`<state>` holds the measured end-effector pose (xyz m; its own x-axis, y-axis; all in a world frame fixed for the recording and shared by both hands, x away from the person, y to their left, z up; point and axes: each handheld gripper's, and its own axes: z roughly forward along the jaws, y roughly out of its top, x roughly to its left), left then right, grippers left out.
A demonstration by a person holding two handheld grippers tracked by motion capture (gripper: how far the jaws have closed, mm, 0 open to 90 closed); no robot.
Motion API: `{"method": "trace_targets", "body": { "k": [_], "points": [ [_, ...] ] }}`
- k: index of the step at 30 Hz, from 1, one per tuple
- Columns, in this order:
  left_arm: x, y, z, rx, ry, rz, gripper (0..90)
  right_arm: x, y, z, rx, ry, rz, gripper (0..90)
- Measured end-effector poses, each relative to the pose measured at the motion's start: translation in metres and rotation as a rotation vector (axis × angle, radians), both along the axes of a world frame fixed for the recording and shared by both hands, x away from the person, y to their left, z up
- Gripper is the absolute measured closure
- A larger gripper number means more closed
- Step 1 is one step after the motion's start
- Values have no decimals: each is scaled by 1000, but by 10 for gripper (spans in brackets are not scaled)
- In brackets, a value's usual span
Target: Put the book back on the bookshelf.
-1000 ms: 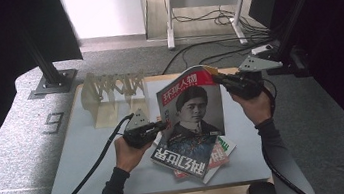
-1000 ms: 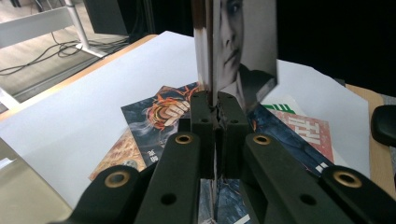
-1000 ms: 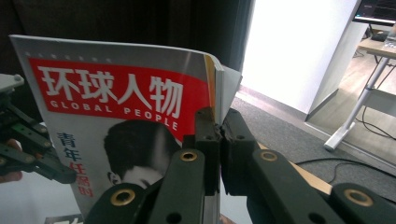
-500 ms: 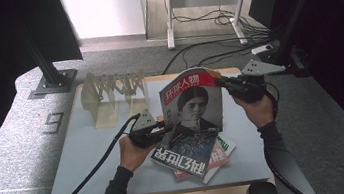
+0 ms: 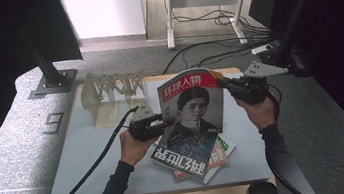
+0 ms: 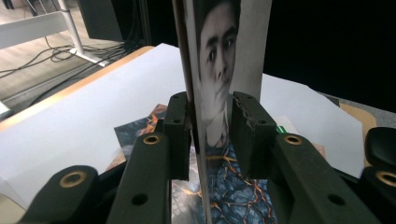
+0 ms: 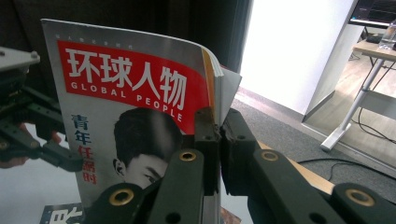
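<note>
Magazine: a red-headed magazine [image 5: 193,110] with a portrait cover was held nearly upright above the table [image 5: 81,154], at about the centre of the high view, its lower edge over a stack of magazines [image 5: 196,158].

Right gripper: the right gripper [image 5: 225,86] was seen at 2 o'clock from the magazine, clenched on its upper right edge; in the right gripper view [image 7: 218,133] the two black jaws were pressed together on the cover and pages just beside the spine fold.

Left gripper: the left gripper [image 5: 164,125] was placed at 9 o'clock of the magazine, at its lower left edge. In the left gripper view [image 6: 210,135] the magazine's edge [image 6: 201,84] was seen between the jaws, one pad close against it and a gap left at the other; the jaws had just been opening, and the grasp was judged released.

Stack: the magazines were laid flat at 6 o'clock of the held one, towards the near edge of the table, a dark cover with white characters on top.

Rack: a pale wooden rack [image 5: 109,92] was stood at 10 o'clock on the table, well apart from both grippers.
</note>
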<state>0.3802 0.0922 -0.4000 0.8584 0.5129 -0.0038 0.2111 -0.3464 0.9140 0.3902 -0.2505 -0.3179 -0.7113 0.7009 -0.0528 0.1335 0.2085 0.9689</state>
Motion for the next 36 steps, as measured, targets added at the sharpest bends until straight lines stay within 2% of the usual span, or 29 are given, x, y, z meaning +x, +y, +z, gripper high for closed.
{"method": "trace_targets", "body": {
  "k": [4,13,20,27,30,32,36],
  "points": [
    [4,0,10,5,-4,-4,681,0,-1,-1,4,1,-1,847],
    [12,5,40,-26,-32,-4,673,-1,-1,-1,4,-3,7,847],
    [18,4,63,-11,-63,-10,677,-1,0,-1,3,-2,11,847],
    [23,-4,77,-10,-74,-9,680,-1,-2,-2,4,0,12,847],
    [25,-6,78,-1,-71,8,731,-1,-3,-3,8,2,13,847],
    [25,-6,79,11,-87,20,820,-1,-4,-3,10,3,12,847],
    [24,-5,79,16,-90,18,850,-1,-5,-3,12,8,12,845]
  ]
}}
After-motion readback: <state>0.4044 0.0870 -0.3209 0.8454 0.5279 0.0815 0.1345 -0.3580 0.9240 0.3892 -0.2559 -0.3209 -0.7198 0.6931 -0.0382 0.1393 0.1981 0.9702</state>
